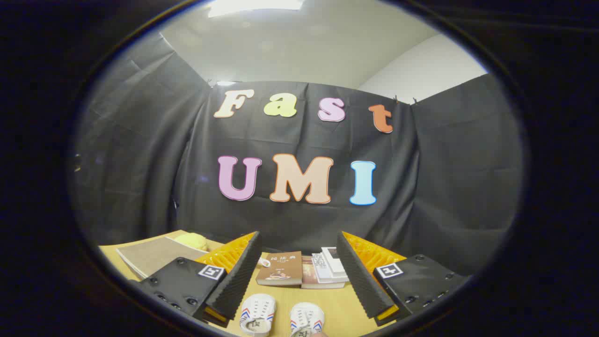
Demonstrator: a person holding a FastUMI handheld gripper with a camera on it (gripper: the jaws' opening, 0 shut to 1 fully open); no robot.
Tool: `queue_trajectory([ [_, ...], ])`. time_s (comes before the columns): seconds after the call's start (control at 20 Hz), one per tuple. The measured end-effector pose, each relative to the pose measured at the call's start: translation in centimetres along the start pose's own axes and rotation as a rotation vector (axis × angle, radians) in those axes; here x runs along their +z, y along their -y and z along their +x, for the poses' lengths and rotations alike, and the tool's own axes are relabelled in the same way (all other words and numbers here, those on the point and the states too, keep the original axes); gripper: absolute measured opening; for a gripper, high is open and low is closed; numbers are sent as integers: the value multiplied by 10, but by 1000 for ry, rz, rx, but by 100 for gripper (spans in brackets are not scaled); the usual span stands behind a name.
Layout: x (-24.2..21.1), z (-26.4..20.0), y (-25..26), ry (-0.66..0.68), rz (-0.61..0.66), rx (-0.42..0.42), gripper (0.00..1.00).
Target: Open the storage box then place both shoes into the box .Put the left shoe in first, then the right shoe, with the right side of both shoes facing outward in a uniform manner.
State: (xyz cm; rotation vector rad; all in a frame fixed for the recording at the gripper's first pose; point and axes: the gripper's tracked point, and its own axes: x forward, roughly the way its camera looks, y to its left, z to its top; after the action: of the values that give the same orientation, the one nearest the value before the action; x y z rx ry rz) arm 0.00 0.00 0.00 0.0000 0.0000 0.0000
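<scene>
Two small white shoes with red and blue side stripes lie on the wooden table, low between my fingers: one shoe (258,314) nearer the left finger, the other shoe (307,319) nearer the right finger, toes pointing away from me. My gripper (298,262) is open, held above them with nothing between the fingers. A flat grey-brown panel (157,257) lies beyond the left finger; I cannot tell whether it is the storage box's lid.
A brown book (281,268) and a low stack of white booklets (331,267) lie beyond the shoes near the black cloth wall. A yellow rounded object (192,241) sits behind the grey panel at the far left.
</scene>
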Motion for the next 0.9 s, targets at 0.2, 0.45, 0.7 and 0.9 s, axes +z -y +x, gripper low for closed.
queue_trajectory([
  [0.2, -4, 2, 14, -21, 22, -28, 99],
  [0.45, -4, -2, 28, -23, 13, -45, 99],
  [0.7, 5, -3, 33, 11, 13, -45, 99],
  [0.9, 3, -4, 42, 3, 20, -47, 99],
])
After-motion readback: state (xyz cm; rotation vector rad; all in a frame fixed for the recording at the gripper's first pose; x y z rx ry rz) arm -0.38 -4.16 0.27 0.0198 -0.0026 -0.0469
